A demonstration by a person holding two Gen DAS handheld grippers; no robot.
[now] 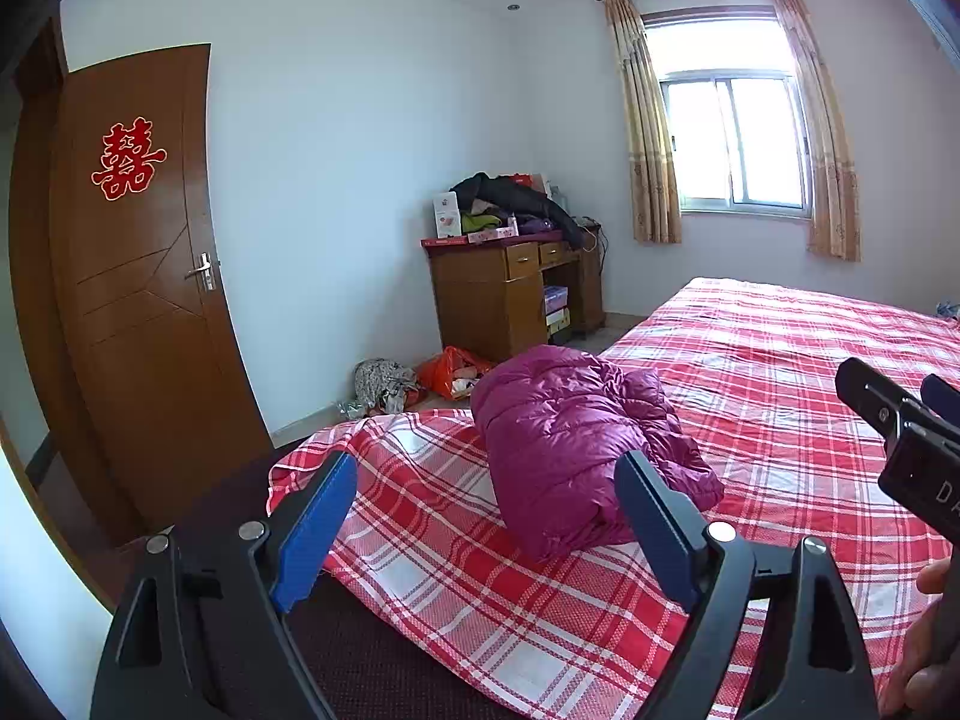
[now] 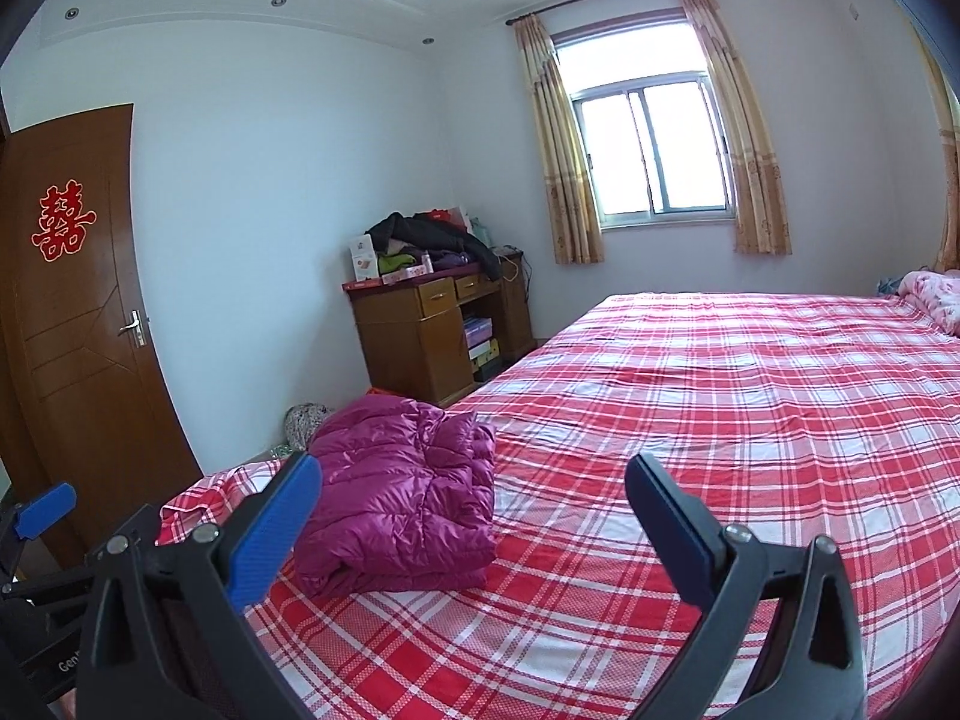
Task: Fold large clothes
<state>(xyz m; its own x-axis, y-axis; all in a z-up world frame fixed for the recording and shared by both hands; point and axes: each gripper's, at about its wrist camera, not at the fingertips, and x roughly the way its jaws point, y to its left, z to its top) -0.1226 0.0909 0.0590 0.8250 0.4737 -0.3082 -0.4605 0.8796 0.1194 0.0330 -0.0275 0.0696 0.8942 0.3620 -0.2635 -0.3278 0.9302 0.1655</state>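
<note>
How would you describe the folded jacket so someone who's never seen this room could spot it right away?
Start at the big bed with the red and white plaid sheet, then go to its near corner on the door side. The magenta puffer jacket lies there folded into a shiny, quilted bundle, the only garment on the sheet.

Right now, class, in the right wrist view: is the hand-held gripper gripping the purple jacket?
No: the right hand-held gripper stands open and empty, while the folded purple jacket lies free on the checked bed.
</note>
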